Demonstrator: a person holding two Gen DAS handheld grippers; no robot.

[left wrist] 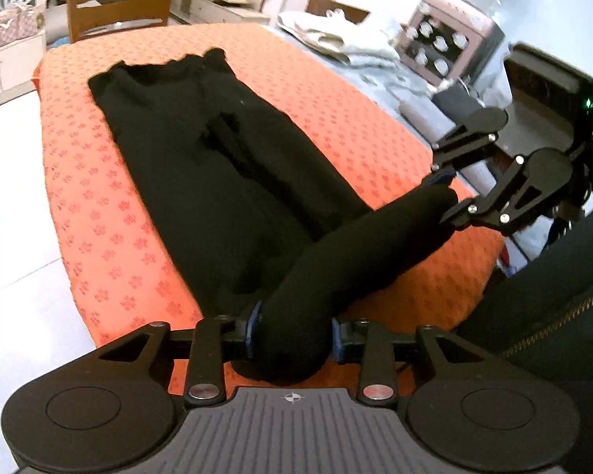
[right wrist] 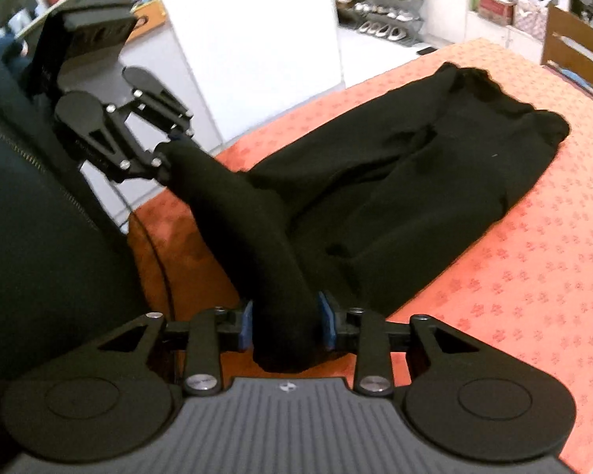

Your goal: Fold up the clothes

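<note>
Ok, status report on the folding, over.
Left gripper and right gripper both clamped on black garment's near end, lifted off orange table. Nothing in the way.

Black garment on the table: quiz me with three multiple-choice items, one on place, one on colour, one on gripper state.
1. Where does the far end of the black garment lie?
A. On the tablecloth
B. On the floor
C. On the chair

2. What colour is the tablecloth?
A. Blue
B. Orange
C. Green

3. What is the left gripper doing?
A. Hanging empty
B. Clamping the chair
C. Gripping the garment's near end

Answers: 1 A, it lies flat on the cloth. 2 B, orange with a printed pattern. 3 C, fabric bunches between its blue pads; the right gripper grips likewise.
</note>
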